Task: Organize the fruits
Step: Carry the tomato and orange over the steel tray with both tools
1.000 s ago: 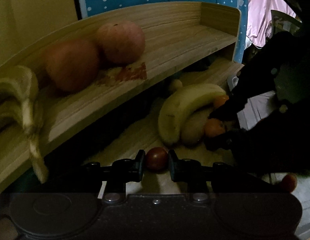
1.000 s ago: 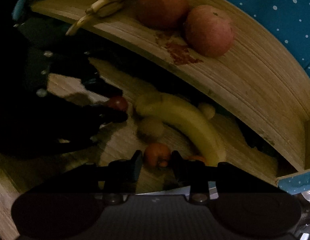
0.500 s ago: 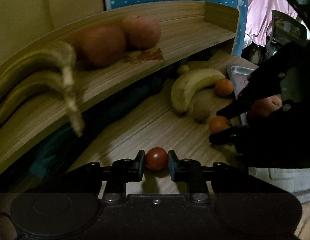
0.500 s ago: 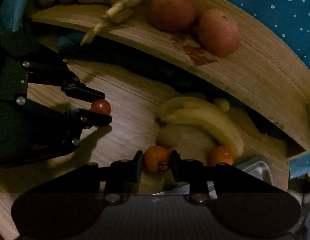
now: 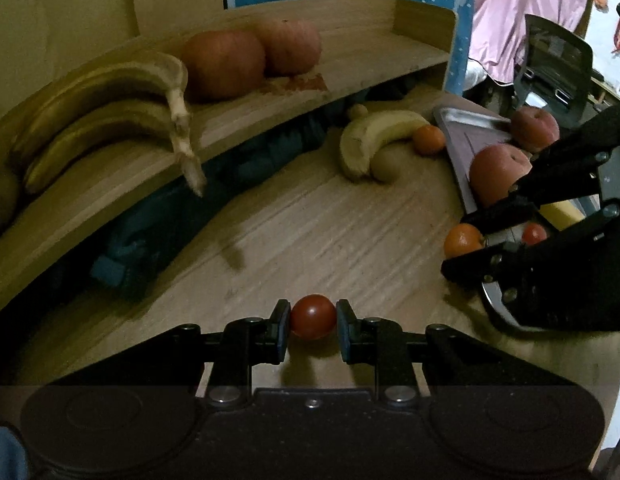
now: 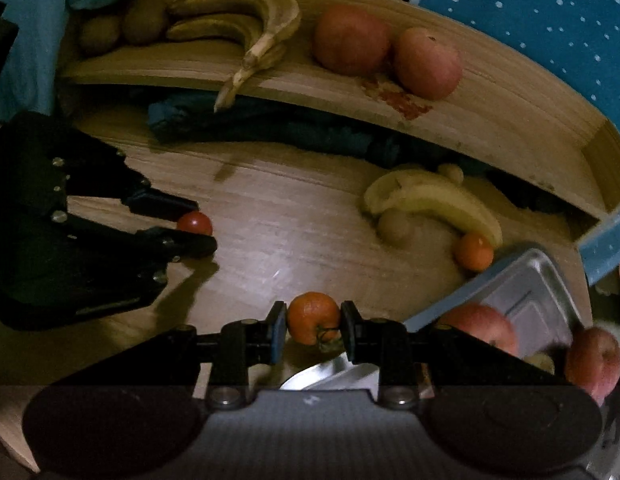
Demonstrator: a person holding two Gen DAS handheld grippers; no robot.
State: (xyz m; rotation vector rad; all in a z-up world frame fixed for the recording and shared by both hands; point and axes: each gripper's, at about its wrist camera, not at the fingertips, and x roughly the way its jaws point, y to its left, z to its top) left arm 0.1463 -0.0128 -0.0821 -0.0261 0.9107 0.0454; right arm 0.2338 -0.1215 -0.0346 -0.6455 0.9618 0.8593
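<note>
Left gripper [image 5: 313,330]: jaws clamped on tomato [image 5: 313,317], held above the table [image 5: 310,232]. Right gripper [image 6: 313,332]: jaws clamped on mandarin [image 6: 313,323], over table edge w/ tray [image 6: 530,292] just right of them.

Left view only: a 2nd tomato [image 5: 534,234] in the tray, behind the right jaws. Right view only: kiwis [image 6: 121,28] at far left end of shelf [image 6: 490,120], beyond the bananas [image 6: 237,20]. Both views: apples [image 6: 386,54] on shelf, ahead of jaws.

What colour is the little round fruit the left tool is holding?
Dark red, like a small tomato. It shows best in the left wrist view, pinched in the left tool.
</note>
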